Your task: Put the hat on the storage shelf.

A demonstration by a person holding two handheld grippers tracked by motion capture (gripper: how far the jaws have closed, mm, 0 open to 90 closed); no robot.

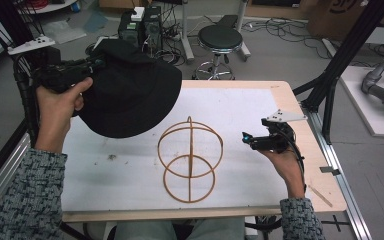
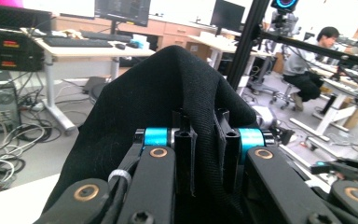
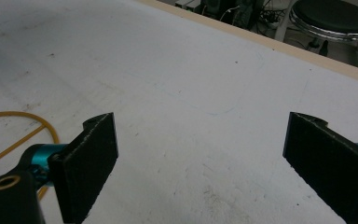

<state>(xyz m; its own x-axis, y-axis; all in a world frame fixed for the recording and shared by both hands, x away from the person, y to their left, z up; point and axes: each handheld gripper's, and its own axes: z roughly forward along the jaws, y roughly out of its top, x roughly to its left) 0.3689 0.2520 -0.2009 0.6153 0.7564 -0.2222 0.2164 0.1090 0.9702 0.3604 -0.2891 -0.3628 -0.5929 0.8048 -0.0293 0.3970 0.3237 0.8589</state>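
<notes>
The left gripper (image 1: pixel 96 62) clamps the floppy black fabric bucket hat (image 1: pixel 130 92) by its brim, aloft left of the orange wire dome stand (image 1: pixel 190 160), presumably to cap it; the right gripper (image 1: pixel 246 138) waits beside, jaws released.

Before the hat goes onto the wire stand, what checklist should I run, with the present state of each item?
1. Left gripper clamped on black hat: ok.
2. Hat lifted off the table: ok.
3. Wire hat stand upright: ok.
4. Right gripper open, nothing between its jaws: ok.
5. Right gripper clear of the stand: ok, beside it, apart.
6. Hat opening faces down: cannot tell.
</notes>
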